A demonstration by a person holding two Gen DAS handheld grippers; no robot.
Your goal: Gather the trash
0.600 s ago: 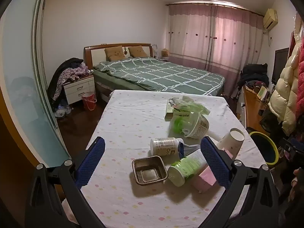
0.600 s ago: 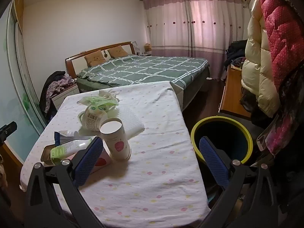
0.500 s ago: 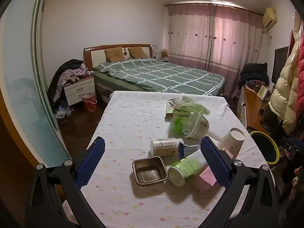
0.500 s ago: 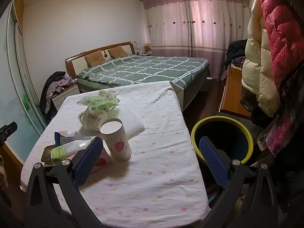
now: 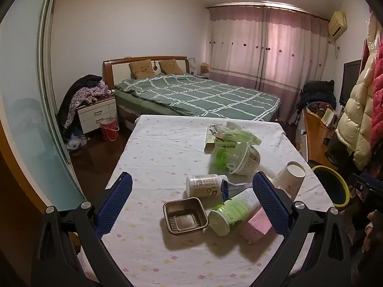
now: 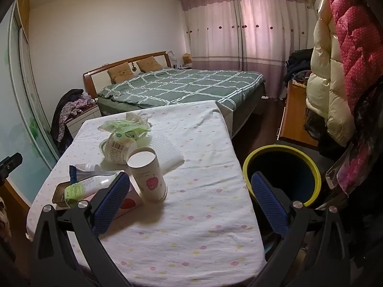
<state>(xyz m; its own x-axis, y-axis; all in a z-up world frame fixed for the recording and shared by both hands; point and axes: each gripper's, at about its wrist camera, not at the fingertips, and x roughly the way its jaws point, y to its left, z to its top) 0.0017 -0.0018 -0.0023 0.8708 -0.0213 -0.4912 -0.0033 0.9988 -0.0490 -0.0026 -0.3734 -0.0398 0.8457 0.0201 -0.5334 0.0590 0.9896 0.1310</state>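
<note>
Trash is lying clustered on the table (image 5: 148, 148), uncollected. Left hand-held gripper (image 5: 191, 199) is hovering wide, empty; the brown tray (image 5: 184, 216) is lying at 12 o'clock between its fingers, the green tube (image 5: 233, 209) beside it, long axis toward 2 o'clock. Right hand-held gripper (image 6: 189, 195) is hovering wide, empty; the paper cup (image 6: 148, 174) is standing at 11 o'clock, the bin (image 6: 282, 169) at 1 o'clock beside the table. A bed (image 5: 198, 95) is occupying the room behind.
</note>
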